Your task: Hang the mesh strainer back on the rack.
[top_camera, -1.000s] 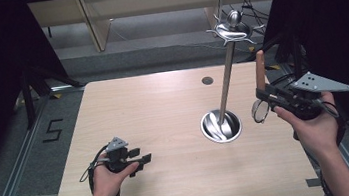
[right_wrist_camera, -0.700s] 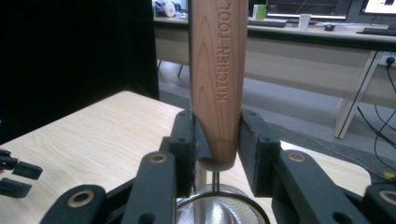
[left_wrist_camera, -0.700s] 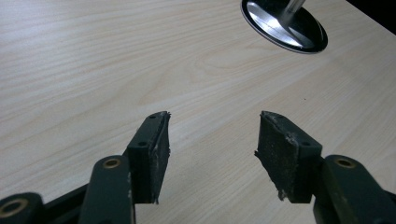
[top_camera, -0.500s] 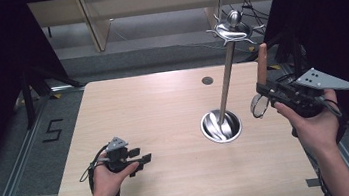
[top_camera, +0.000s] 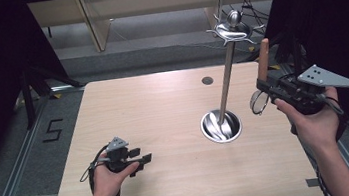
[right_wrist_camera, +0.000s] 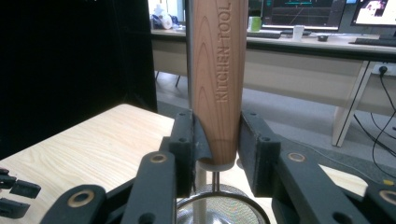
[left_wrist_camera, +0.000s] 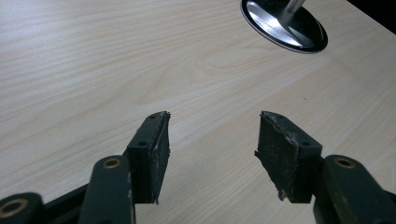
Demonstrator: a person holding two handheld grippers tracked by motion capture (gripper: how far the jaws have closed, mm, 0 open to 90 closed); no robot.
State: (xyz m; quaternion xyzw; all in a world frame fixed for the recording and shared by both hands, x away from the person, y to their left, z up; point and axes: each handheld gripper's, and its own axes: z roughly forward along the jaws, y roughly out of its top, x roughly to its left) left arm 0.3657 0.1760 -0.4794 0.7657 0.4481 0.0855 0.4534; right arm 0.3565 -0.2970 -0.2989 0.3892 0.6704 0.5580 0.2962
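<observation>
Strainer handle [right_wrist_camera: 219, 79] upright between right claw [right_wrist_camera: 217, 144] jaws

One table [top_camera: 166, 129], one metal stand [top_camera: 227, 91], one wooden-handled strainer [top_camera: 262, 67], two hand-held grippers.

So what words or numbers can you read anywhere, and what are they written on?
"KITCHEN TOOL" runs up the wooden handle of the small strainer, clamped in the right tongs.
"5" is marked on the floor left of the table.
The monitor screens far behind show writing, too small and blurred to read.
</observation>
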